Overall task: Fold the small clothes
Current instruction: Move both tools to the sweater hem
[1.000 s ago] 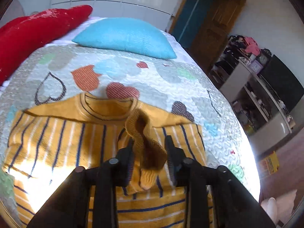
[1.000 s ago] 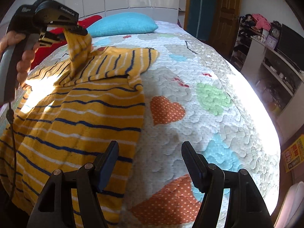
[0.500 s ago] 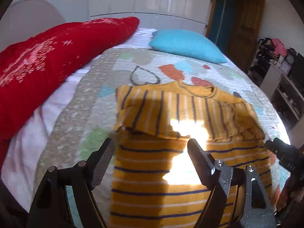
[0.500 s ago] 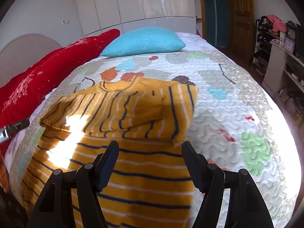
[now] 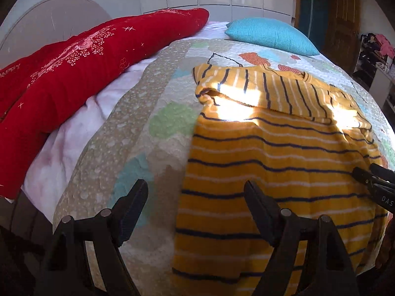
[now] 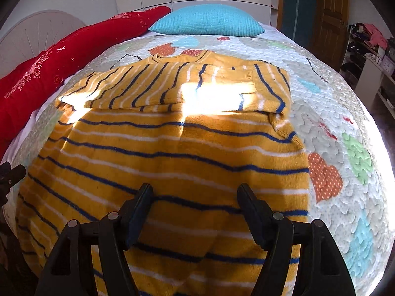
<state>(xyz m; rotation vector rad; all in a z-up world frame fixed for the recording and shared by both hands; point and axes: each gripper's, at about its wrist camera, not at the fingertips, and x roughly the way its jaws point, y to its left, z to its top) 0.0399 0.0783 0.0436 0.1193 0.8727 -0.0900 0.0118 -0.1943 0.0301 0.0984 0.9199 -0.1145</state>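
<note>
Now | sweater [image 6: 172, 153] flat under right gripper [image 6: 195, 204] | jaws opening, empty

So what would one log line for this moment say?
sweater: flat on quilt, sleeves folded across | left gripper: open, empty | right gripper: opening, empty, over sweater

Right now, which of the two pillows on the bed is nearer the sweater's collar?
The blue pillow, just beyond the collar of the yellow sweater; the red pillow lies along the side.
</note>
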